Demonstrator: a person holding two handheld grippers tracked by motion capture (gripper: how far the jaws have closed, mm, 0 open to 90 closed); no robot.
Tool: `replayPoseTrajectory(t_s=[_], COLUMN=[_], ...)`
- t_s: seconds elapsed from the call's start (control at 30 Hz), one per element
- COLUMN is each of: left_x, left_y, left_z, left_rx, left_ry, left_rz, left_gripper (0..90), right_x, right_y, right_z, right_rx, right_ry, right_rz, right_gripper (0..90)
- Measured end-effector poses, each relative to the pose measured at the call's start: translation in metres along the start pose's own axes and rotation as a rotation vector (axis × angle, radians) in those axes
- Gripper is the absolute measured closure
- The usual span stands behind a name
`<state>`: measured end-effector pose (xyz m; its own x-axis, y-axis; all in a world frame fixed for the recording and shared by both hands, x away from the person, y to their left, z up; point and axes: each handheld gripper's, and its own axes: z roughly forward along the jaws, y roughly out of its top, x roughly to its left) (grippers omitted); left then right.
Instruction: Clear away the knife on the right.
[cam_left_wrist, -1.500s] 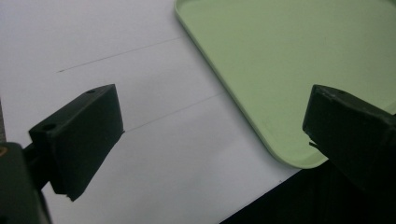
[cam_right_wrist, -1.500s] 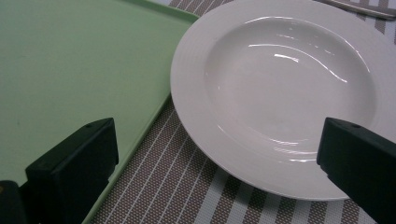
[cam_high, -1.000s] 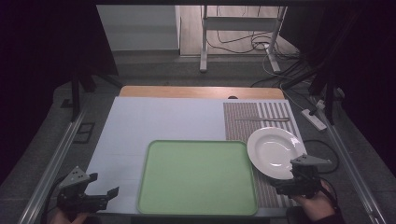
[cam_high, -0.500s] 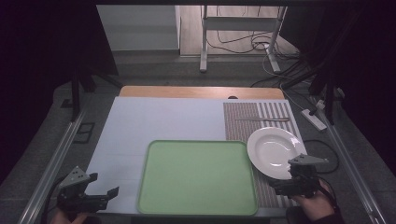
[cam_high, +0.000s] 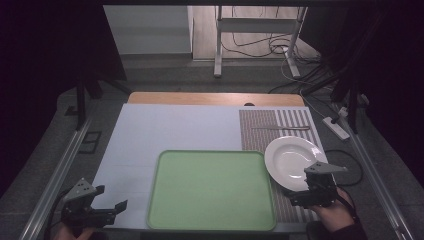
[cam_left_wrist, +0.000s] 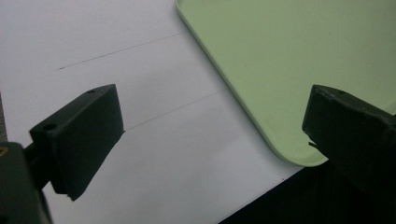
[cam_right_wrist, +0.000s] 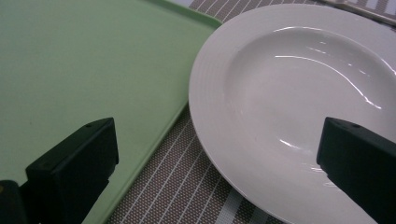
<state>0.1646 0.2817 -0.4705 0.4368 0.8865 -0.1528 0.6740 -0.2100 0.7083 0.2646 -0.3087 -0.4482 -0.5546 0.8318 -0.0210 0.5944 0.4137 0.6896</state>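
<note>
White round ceramic plate (cam_high: 292, 162) with a wide rim sits on the striped grey woven placemat (cam_high: 277, 127) at the right side of the tabletop (cam_high: 175, 127), its left edge just beside the right rim of the pale green rectangular plastic tray (cam_high: 212, 190).

High view: my right claw (cam_high: 300, 196) is at the near edge of the plate, low at the right, jaws apart and holding nothing. My right hand (cam_high: 332, 212) grips it from below. My left claw (cam_high: 112, 211) is at the near left corner of the white tabletop, just left of the tray, jaws apart and empty. A slim metal utensil (cam_high: 280, 128) lies across the placemat beyond the plate, well apart from it; I cannot tell which kind.

Left gripper view: my left claw (cam_left_wrist: 212, 140) has both black jaws spread wide, nothing between them. White tabletop (cam_left_wrist: 116, 70) lies under the left jaw. The near left corner of the green tray (cam_left_wrist: 280, 60) lies ahead and under the right jaw, with the dark tabletop edge below it.

Right gripper view: my right claw (cam_right_wrist: 219, 163) is wide apart and empty. The plate (cam_right_wrist: 299, 93) is close ahead; its near rim runs between the jaws, the right jaw over the plate, the left jaw over the tray (cam_right_wrist: 84, 60). Striped placemat (cam_right_wrist: 187, 186) shows in the gap between tray and plate. Whether a jaw touches the plate, I cannot tell.
</note>
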Motion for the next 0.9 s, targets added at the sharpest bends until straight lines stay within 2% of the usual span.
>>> replayPoseTrajectory(t_s=[0.17, 0.4, 0.63, 0.9], left_x=[0.0, 0.0, 0.0, 0.0], left_y=[0.0, 0.0, 0.0, 0.0], left_z=[0.0, 0.0, 0.0, 0.0], left_rx=[0.0, 0.001, 0.001, 0.001], left_ry=[0.001, 0.001, 0.002, 0.002], left_rz=[0.002, 0.002, 0.002, 0.0], left_gripper=[5.1, 5.1, 5.1, 5.1], right_x=[-0.001, -0.003, -0.008, -0.014], right_y=[0.003, 0.009, 0.015, 0.022], right_z=[0.003, 0.006, 0.015, 0.029], right_rx=[0.007, -0.033, 0.0, 0.035], right_ry=[0.008, 0.005, 0.014, 0.003], right_rz=[-0.015, -0.033, 0.01, 0.025], right_gripper=[0.0, 0.0, 0.0, 0.0])
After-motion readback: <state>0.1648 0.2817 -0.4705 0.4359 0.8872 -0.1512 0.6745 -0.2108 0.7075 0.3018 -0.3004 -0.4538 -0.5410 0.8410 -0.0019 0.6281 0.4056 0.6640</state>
